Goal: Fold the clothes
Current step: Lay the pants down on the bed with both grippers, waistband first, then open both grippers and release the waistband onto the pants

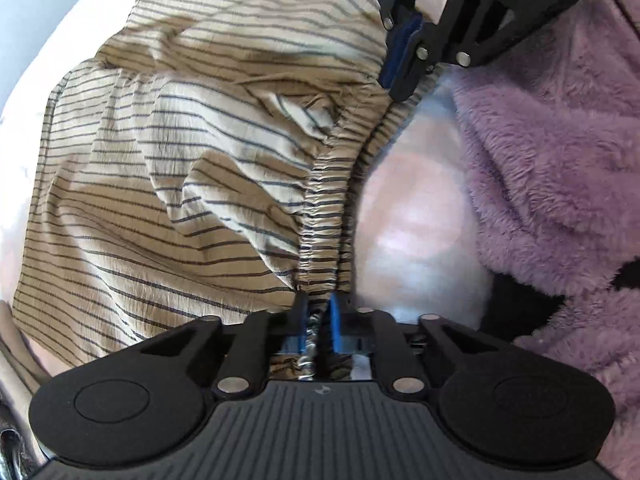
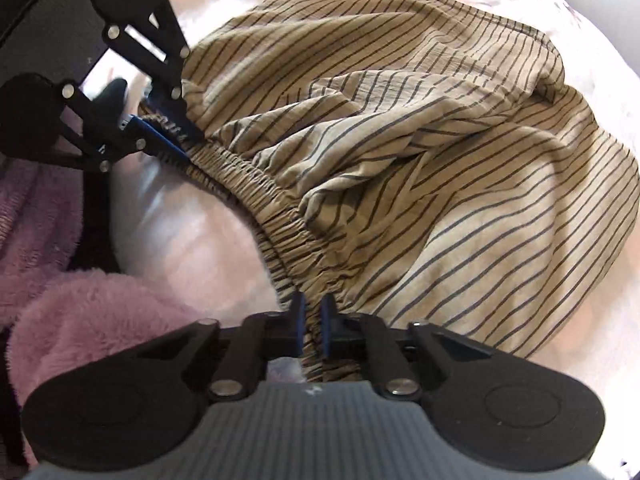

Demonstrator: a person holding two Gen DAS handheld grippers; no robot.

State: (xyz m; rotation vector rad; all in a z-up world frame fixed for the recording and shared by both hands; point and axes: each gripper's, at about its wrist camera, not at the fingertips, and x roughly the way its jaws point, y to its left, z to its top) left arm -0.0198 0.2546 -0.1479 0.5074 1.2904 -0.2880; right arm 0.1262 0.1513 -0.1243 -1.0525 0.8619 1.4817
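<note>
Both tools, left tool (image 1: 319,312) and right tool (image 2: 313,312), pinch the striped garment's (image 1: 160,168) elastic waistband (image 1: 324,216); no legible writing.

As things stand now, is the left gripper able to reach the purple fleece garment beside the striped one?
Probably not yet. The left gripper is shut on the elastic waistband of the striped garment, so it is occupied. The purple fleece garment lies close on its right with nothing between, but the gripper must release first.
</note>
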